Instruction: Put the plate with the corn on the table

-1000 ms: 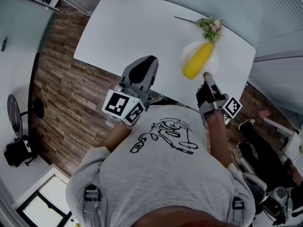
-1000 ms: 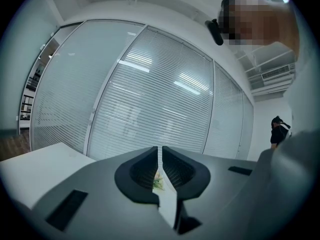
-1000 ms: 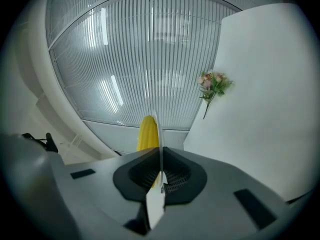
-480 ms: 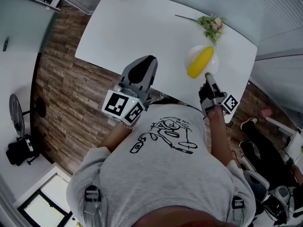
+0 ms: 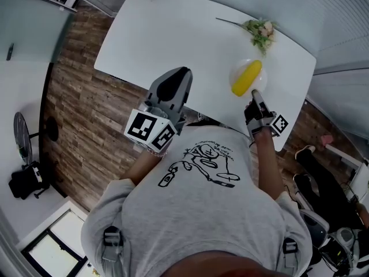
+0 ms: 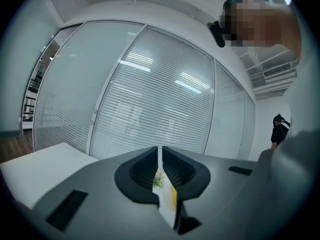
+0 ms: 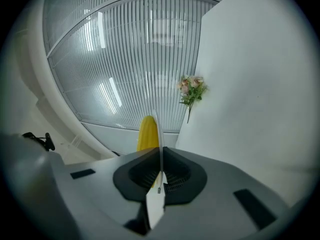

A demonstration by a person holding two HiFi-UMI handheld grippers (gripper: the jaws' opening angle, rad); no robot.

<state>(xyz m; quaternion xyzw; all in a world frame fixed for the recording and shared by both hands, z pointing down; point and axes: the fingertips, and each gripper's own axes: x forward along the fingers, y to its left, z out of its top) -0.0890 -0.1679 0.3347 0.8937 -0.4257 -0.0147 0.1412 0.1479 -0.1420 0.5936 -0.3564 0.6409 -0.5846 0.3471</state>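
Brown wood-plank floor point(image 5: 81, 97) lies beside a broad white counter with rounded corners point(image 5: 173, 39), and glass walls with pale horizontal blinds point(image 6: 150, 94) close off the room behind it. On the far edge of the counter lies a small spray of pinkish flowers with green leaves point(image 5: 260, 30).

A small round white plate point(image 5: 260, 84) is over the counter's right-hand part, near the front edge, with a yellow ear of corn point(image 5: 247, 78) lying across it. The right tongs point(image 5: 252, 92) are closed on the near rim of that plate: in the right gripper view the thin white rim runs edge-on between the two dark jaws, which press on it from both sides, and the corn shows just beyond them. That view is rolled onto its side, so the counter fills its right half. From these views it cannot be told whether the plate's underside touches the counter.

The left tongs point(image 5: 177, 77) are held up in front of the person's chest, over the near edge of the counter and well apart from the plate. Their jaws stand together with only a narrow slit between them and hold nothing.
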